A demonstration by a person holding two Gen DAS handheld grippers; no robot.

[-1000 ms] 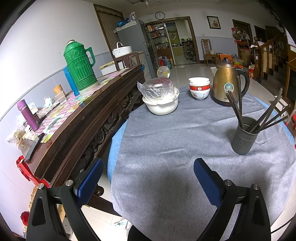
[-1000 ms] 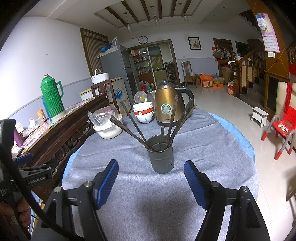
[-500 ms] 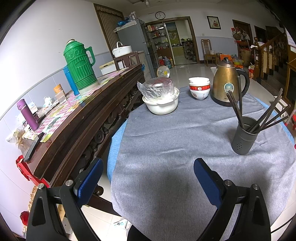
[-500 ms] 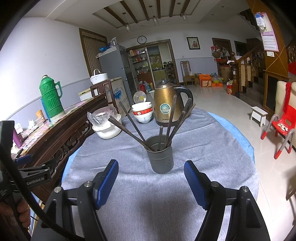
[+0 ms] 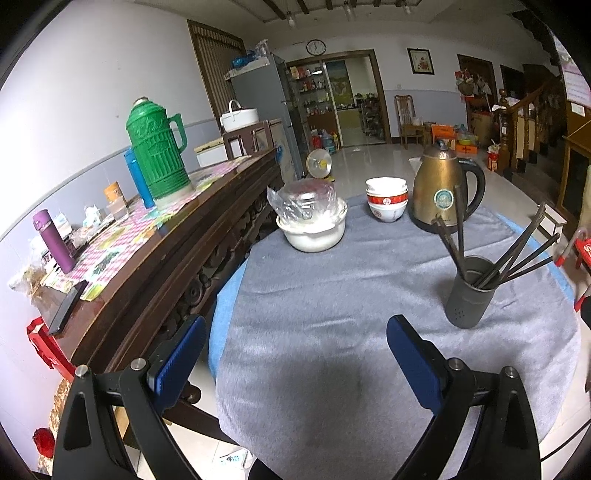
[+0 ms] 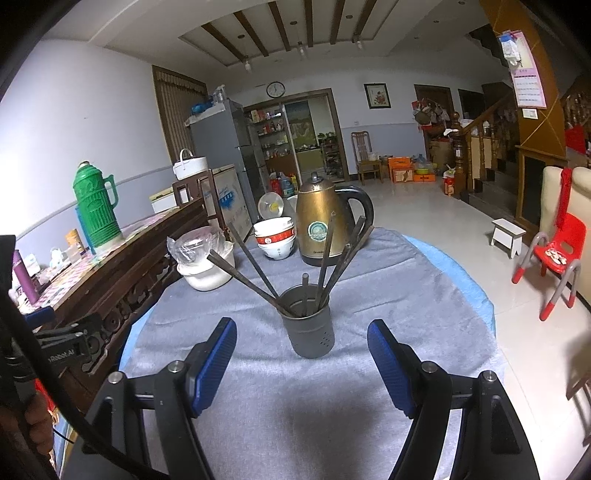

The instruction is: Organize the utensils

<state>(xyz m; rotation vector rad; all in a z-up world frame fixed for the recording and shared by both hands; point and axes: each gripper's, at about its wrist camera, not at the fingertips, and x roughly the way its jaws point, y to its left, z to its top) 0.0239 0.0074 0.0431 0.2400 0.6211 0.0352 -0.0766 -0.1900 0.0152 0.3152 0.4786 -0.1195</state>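
From the left wrist, the left hand-held gripper (image 5: 295, 354) is hovering spread and empty over the grey-clothed surface (image 5: 332, 295), while the chopsticks (image 5: 517, 254) are standing in the dark holder (image 5: 467, 302) off to the right, near the kettle (image 5: 441, 192).

From the right wrist, the right hand-held gripper (image 6: 301, 354) is also waiting spread and empty, facing the holder (image 6: 310, 332). No loose utensils are lying about, so the sorting is looking finished.

Pale walls (image 6: 74, 122) are enclosing a glossy tiled floor (image 6: 424, 206) — ceiling beams (image 6: 273, 33) running overhead. A dark carved sideboard (image 5: 155, 266) is lining the left wall, a clock (image 6: 276, 89) hanging above the doorway (image 6: 306, 136) — a staircase (image 6: 491, 140) rising at right.
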